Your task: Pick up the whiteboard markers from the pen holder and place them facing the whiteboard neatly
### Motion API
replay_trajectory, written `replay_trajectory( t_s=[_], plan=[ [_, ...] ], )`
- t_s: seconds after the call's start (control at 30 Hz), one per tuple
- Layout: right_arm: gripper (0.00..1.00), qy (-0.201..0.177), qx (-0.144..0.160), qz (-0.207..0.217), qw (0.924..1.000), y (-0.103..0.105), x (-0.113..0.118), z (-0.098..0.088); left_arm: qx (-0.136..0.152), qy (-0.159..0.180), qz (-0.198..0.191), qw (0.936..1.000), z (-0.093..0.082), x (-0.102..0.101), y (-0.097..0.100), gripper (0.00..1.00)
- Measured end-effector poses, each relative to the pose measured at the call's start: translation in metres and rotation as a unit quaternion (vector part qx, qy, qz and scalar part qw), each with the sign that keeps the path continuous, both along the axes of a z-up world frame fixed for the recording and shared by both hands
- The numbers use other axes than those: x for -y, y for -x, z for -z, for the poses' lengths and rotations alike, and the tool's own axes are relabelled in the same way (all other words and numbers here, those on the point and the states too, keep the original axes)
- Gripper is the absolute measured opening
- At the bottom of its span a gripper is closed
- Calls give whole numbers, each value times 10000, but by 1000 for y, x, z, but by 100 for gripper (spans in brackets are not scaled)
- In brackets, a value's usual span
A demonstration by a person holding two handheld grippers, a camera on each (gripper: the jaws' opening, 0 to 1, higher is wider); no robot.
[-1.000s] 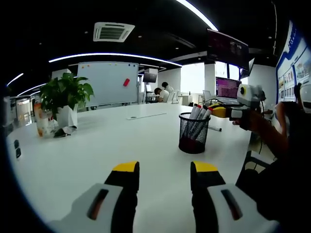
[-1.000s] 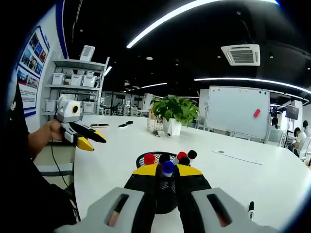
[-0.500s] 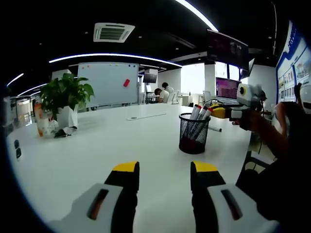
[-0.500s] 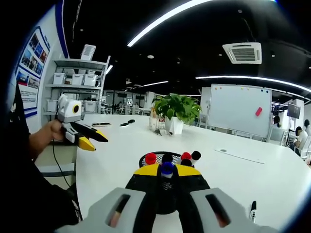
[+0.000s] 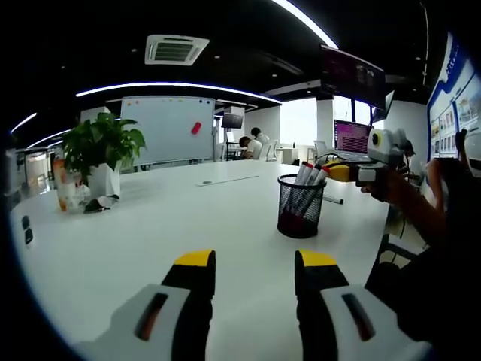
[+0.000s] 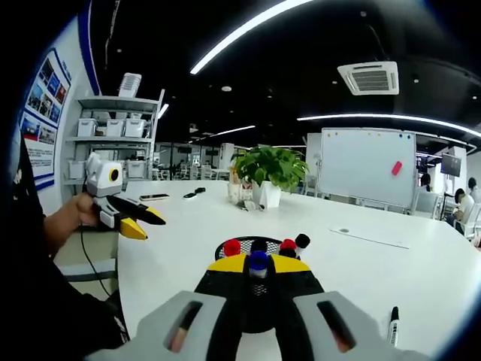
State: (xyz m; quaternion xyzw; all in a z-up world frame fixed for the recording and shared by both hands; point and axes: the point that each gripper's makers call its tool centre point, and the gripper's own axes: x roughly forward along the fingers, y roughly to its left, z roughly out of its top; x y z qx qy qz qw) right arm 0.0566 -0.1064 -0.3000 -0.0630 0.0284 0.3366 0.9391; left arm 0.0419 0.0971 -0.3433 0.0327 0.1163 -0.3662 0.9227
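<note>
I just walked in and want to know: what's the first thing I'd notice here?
You'd notice the black mesh pen holder full of markers on the big white table. The right gripper is pinching a blue-capped marker right above it. Farther back stand a leafy green plant and a whiteboard.

A big white table [image 5: 150,226] holds a black pen holder [image 5: 299,206], a plant [image 5: 101,154] in a white pot, a loose marker [image 6: 391,325] and a flat strip [image 5: 225,180].
</note>
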Motion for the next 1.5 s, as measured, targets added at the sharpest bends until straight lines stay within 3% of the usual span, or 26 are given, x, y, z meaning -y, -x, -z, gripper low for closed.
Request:
replay_trajectory(
  t_s=[0.63, 1.2, 1.5],
  plan=[
    [13, -306, 275, 55, 9991, 20, 11, -35, -3, 10, 54, 10000, 0, 4, 1, 44],
    [13, -500, 366, 130, 9980, 34, 17, -37, -11, 15, 55, 10000, 0, 5, 2, 44],
    [13, -265, 257, 180, 9992, 45, 26, -18, 2, 15, 43, 10000, -2, 4, 1, 44]
  ],
)
